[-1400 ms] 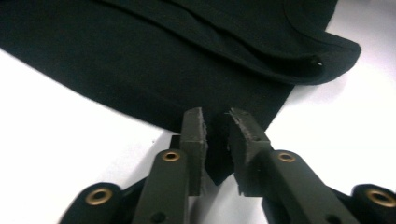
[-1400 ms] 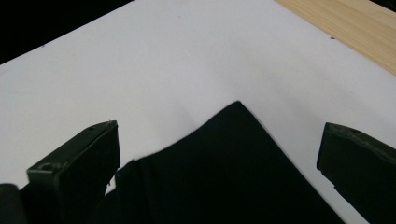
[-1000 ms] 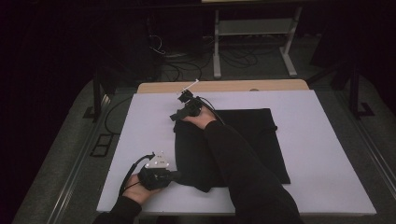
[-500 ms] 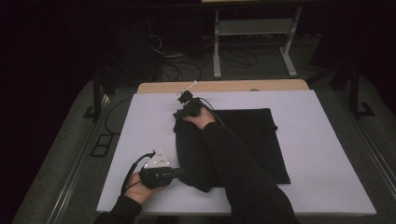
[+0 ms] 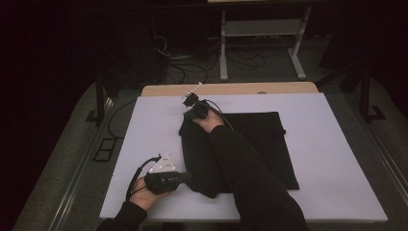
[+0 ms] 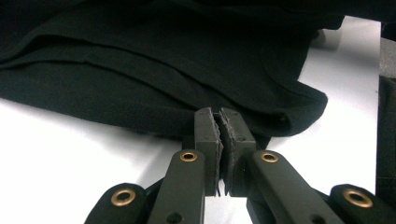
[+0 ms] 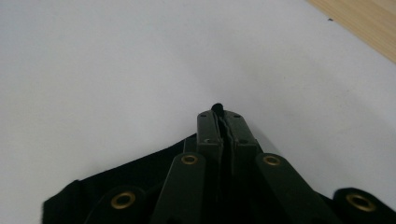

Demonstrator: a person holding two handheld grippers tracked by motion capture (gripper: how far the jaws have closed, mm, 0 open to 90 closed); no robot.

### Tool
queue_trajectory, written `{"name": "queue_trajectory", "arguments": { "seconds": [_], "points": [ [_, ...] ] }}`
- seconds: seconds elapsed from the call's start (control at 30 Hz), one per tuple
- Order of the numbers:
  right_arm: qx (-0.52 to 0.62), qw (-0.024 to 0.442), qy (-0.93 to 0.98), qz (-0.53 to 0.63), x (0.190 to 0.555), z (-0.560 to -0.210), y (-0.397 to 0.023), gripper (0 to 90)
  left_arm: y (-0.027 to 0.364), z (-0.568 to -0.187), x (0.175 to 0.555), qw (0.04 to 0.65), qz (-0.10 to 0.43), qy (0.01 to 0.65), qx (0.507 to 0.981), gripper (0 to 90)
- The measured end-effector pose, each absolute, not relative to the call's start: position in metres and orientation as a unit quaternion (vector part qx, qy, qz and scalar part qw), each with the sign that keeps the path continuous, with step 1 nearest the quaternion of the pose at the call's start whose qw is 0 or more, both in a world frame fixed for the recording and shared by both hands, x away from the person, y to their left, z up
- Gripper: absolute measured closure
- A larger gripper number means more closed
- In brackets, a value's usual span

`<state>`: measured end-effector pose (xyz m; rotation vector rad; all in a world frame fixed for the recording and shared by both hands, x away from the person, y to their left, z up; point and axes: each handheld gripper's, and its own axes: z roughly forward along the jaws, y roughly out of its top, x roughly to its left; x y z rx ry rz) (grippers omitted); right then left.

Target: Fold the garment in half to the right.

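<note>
The black cotton garment [image 5: 240, 144] is spread flat on the white-topped desk [image 5: 337, 159], partly folded at its left side — probably so the fold can be carried over evenly from two corners. Its near edge is clamped in the jaws of the left gripper [image 6: 222, 128], held low at the desk's front. The far corner is pinched by the right gripper [image 7: 222, 121], whose jaws have just been closing, with a nub of cloth poking out between them. No brand, label or writing can be read anywhere.
</note>
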<state>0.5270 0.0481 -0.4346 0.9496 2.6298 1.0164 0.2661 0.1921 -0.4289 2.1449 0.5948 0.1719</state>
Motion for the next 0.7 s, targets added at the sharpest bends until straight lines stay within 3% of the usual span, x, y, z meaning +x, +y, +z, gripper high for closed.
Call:
{"name": "queue_trajectory", "arguments": {
  "seconds": [0.7],
  "points": [
    [0.316, 0.089, 0.857, 0.396, 0.511, -0.392, 0.004, 85.7, 0.181, -0.414, 0.265, 0.439, 0.075, 0.219, 0.868, 85.0]
  ]
}}
